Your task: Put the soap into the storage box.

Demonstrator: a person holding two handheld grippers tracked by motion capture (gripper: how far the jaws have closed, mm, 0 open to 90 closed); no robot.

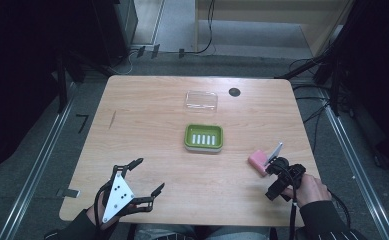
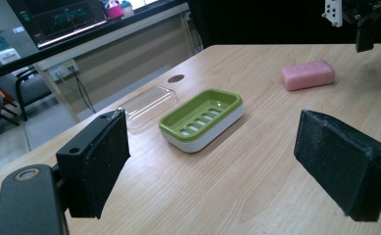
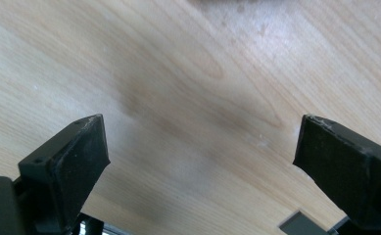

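Nothing of the job looks done yet, as I judge it: the pink soap [image 1: 257,160] lies bare on the table [image 1: 147,105], outside the green soap dish [image 1: 203,137], and the clear lid [image 1: 201,100] rests apart beyond the dish. The right gripper [image 1: 271,162] hovers just beside the soap, tipped down at the wood; its fingers [image 3: 70,161] stand wide apart with only tabletop between them, so the soap is not between them yet. The left gripper [image 1: 149,177] waits near the table's front edge, its fingers [image 2: 100,161] spread wide and holding nothing, with the dish ahead and the soap farther off toward its right finger. Left to do, by my reading: grip the soap, set it in the dish, then perhaps fit the lid.
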